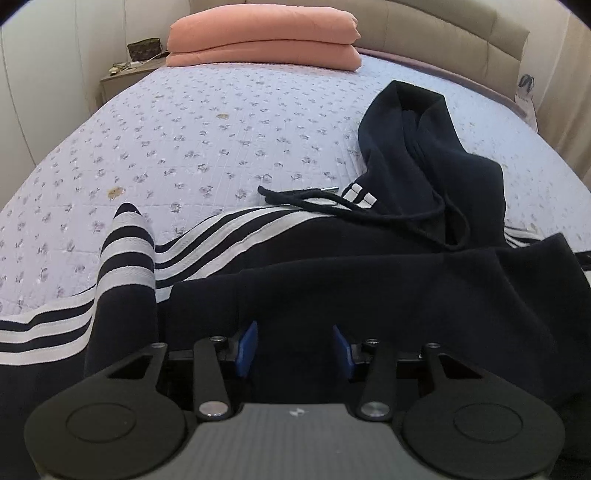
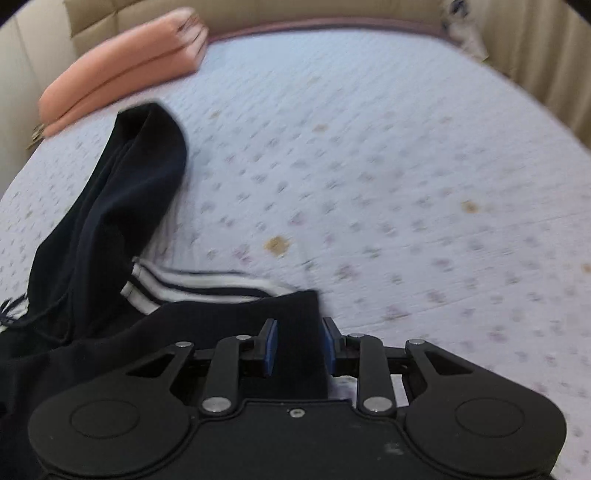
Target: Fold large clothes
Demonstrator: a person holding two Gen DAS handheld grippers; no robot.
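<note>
Navy hoodie (image 1: pixel 424 266) sprawled on floral bed (image 1: pixel 207 140) below folded pink quilt (image 1: pixel 264 35); left tongs (image 1: pixel 293 349) and right tongs (image 2: pixel 297 345) both apart.

Parted hand-held gripper (image 2: pixel 298 345) over hoodie (image 2: pixel 110 229) corner

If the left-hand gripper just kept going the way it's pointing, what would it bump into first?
Most likely the dark hoodie: its fabric lies right ahead of the left gripper, whose jaws stand open. How close it is, I can't judge.

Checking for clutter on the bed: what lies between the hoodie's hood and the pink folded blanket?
Only bare flowered bedspread lies between the hood and the blanket, seen in the left wrist view.
</note>
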